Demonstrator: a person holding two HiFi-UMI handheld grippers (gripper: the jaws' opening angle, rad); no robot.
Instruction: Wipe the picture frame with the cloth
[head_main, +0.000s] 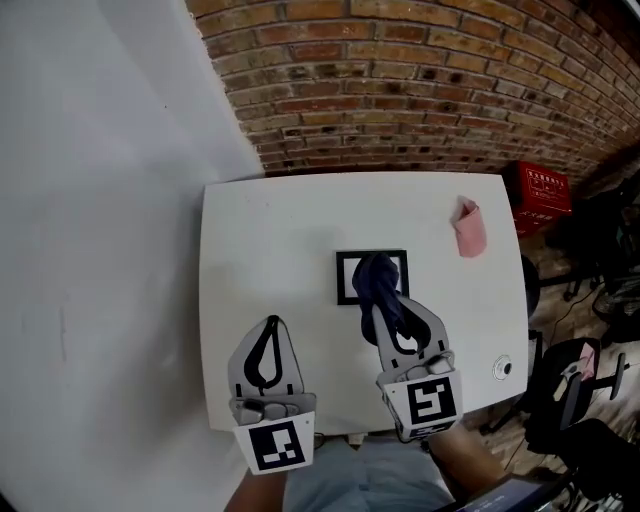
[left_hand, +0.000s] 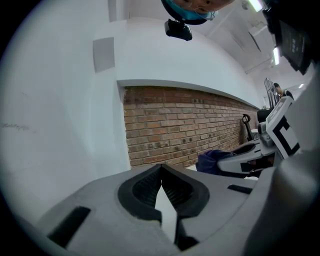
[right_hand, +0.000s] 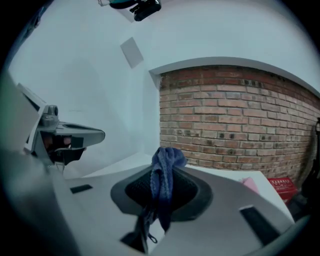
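Above the white table, the right tongs pinch a blue cloth over the picture frame, which only the head view shows. The left tongs are closed and empty.

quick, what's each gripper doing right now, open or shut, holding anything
Left gripper: shut, jaws together, nothing between them.
Right gripper: shut on the dark blue knitted cloth.
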